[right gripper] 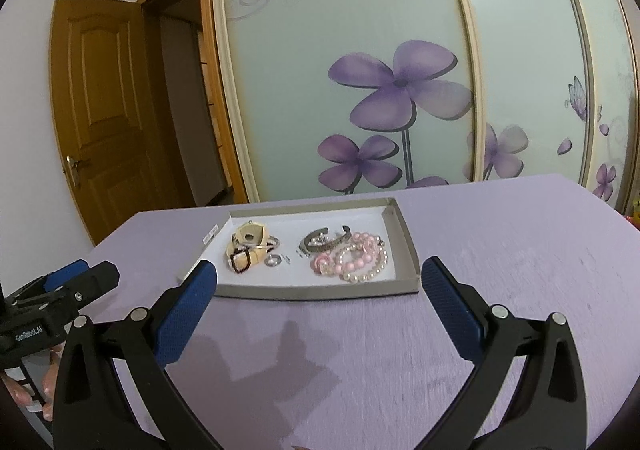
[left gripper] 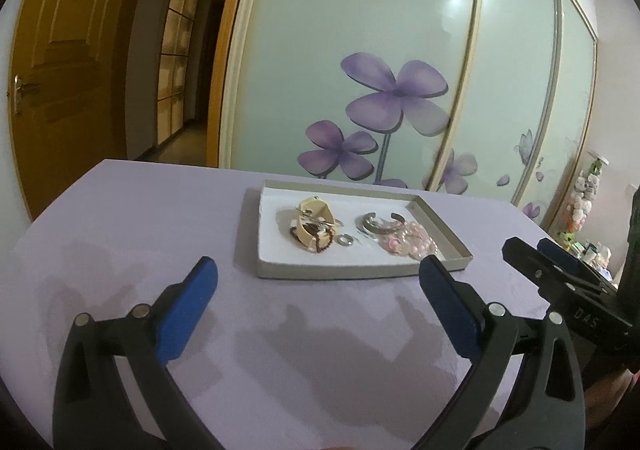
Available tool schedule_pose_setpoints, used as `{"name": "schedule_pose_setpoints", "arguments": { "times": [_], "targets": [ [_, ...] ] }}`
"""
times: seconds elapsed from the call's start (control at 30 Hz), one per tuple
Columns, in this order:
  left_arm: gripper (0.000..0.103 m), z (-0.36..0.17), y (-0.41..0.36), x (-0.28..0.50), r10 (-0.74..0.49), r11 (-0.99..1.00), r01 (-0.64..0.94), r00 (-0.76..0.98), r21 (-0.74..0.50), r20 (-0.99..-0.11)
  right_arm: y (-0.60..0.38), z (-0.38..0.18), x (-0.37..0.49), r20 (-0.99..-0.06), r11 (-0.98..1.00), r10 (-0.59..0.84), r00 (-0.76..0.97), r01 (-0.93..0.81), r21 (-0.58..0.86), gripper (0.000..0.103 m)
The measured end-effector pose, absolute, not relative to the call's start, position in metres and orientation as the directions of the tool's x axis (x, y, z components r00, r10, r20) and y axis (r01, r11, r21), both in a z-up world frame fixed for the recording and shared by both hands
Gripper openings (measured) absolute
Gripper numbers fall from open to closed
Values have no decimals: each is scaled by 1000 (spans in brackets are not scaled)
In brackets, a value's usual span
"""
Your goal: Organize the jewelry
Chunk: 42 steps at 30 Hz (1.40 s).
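Observation:
A shallow grey cardboard tray (left gripper: 340,272) (right gripper: 320,292) with a white floor lies on the lilac tablecloth. Inside it are a cream cuff (left gripper: 310,218) (right gripper: 248,242) tangled with a dark bead bracelet, a small silver ring (left gripper: 345,240) (right gripper: 273,260), a silver open bangle (left gripper: 380,224) (right gripper: 324,240), and pink and pearl bead bracelets (left gripper: 408,240) (right gripper: 360,256). My left gripper (left gripper: 318,262) hovers open just before the tray's near edge, holding nothing. My right gripper (right gripper: 319,266) is likewise open and empty in front of the tray. Each shows at the edge of the other's view.
The lilac-covered table (right gripper: 500,242) runs wide to the tray's right and toward me. Behind the table stand sliding wardrobe doors (left gripper: 360,50) with purple flowers. A wooden door (right gripper: 104,110) is at the left. A person's hand (right gripper: 24,394) holds the left gripper's handle.

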State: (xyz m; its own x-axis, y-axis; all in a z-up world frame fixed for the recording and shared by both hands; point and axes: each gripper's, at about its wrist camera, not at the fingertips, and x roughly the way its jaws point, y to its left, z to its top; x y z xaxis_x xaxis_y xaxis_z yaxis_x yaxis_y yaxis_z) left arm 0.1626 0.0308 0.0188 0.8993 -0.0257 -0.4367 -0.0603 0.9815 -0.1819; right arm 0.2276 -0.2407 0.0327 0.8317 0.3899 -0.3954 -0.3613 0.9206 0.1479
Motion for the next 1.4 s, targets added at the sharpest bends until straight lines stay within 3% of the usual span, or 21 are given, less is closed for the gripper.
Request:
{"name": "schedule_pose_setpoints", "arguments": {
  "times": [1.4],
  "targets": [
    [101,12,18,157,-59,985,-13,913,-173,-403,-240,28,222,-374,918,396,839,-374,134,102]
  ]
}}
